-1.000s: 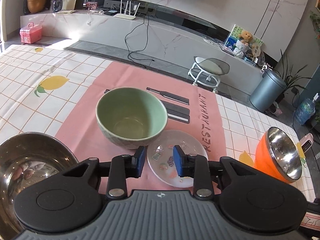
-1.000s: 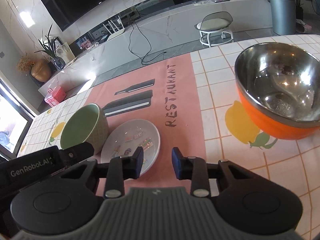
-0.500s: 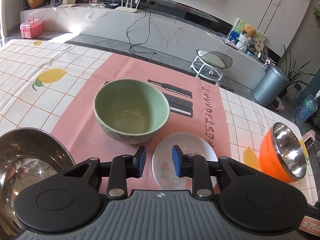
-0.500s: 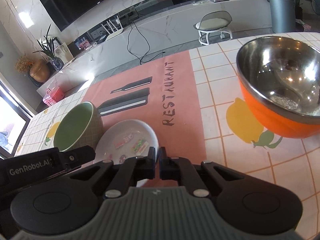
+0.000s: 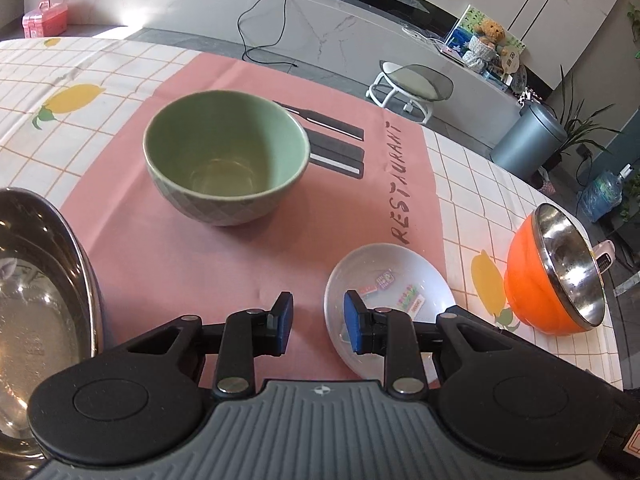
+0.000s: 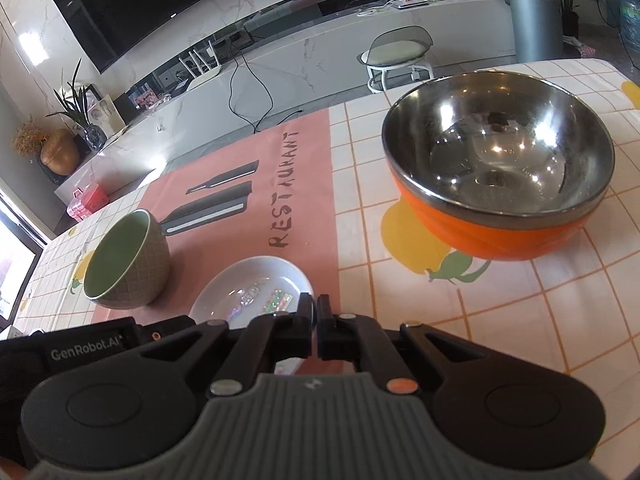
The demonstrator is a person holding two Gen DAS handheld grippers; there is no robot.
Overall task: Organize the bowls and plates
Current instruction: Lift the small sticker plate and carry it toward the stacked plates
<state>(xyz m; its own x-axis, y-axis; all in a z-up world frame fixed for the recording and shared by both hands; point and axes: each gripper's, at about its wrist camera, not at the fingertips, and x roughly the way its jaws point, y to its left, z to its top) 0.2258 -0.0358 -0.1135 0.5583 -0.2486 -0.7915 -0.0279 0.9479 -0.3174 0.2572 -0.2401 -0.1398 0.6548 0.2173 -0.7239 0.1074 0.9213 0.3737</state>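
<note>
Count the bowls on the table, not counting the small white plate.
3. A green ceramic bowl sits on the pink placemat, an orange bowl with a steel inside on the lemon-print cloth at the right, and a large steel bowl at the left edge, partly cropped.

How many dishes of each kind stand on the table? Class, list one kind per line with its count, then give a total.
Green ceramic bowl: 1
Orange bowl with steel lining: 1
Plain steel bowl: 1
Small white plate: 1
Total: 4
</note>
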